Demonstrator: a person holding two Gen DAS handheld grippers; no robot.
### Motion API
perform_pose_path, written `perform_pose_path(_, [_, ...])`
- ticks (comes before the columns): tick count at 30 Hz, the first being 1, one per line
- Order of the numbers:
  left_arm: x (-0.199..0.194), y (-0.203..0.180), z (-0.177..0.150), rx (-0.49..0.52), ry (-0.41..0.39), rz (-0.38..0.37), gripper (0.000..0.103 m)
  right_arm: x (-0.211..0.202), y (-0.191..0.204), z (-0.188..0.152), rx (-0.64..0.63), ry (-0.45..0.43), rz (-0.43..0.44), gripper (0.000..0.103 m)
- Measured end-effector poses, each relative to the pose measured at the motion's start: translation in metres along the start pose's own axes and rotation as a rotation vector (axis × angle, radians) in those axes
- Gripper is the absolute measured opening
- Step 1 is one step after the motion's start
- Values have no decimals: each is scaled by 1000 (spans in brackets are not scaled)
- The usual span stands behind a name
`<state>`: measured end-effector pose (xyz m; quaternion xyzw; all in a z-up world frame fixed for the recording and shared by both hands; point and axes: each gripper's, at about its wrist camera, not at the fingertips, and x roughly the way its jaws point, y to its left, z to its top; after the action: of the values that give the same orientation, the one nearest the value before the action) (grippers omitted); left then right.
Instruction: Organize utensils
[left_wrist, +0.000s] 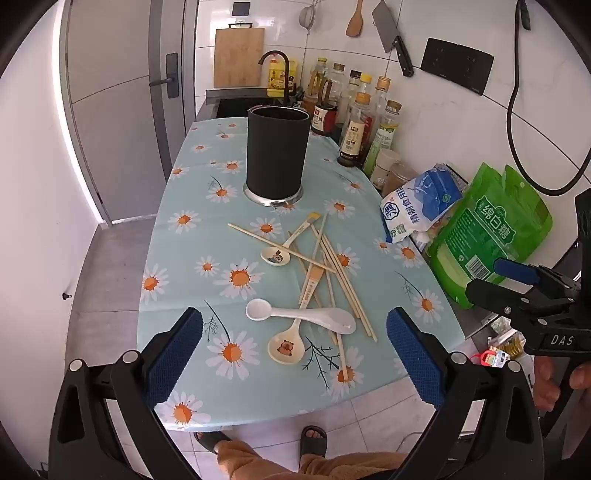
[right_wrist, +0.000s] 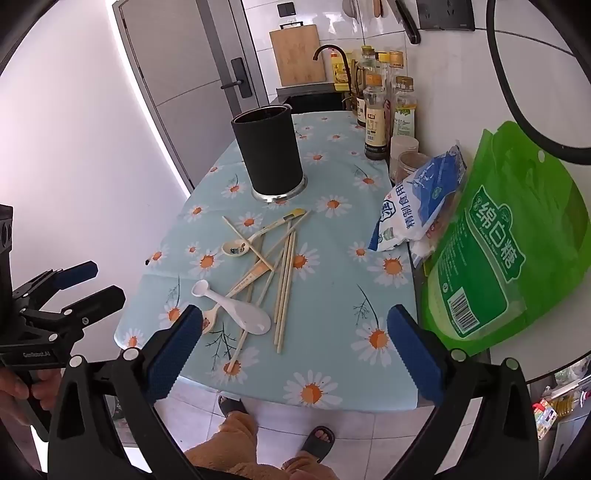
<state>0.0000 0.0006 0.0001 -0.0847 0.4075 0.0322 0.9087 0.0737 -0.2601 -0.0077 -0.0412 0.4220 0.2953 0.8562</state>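
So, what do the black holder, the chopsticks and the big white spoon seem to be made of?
Black holder: matte black wall, perhaps coated metal or plastic, with a shiny metal-looking base ring.
Chopsticks: pale tan, thin and dull, so probably bamboo or wood.
White spoon: smooth, glossy white with soft highlights; ceramic or melamine, the look cannot settle it.

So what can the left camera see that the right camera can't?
Only the left wrist view shows the cleaver, the wooden spatula and the strainer hanging on the wall, plus the right gripper off to the side. Only the right wrist view shows the left gripper. Both show the black holder, the chopsticks, the white spoon and the green bag. Both grippers are open and empty.
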Motion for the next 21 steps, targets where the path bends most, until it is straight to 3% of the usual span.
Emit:
perform_pose_path(10, [-1,6,-1,-43,8,-29,97,-2,-2,1,11,7,2,99])
perform_pose_path(21, [-3,6,-3,-45,0,-4,97,-2,-5,0,24,12,0,99])
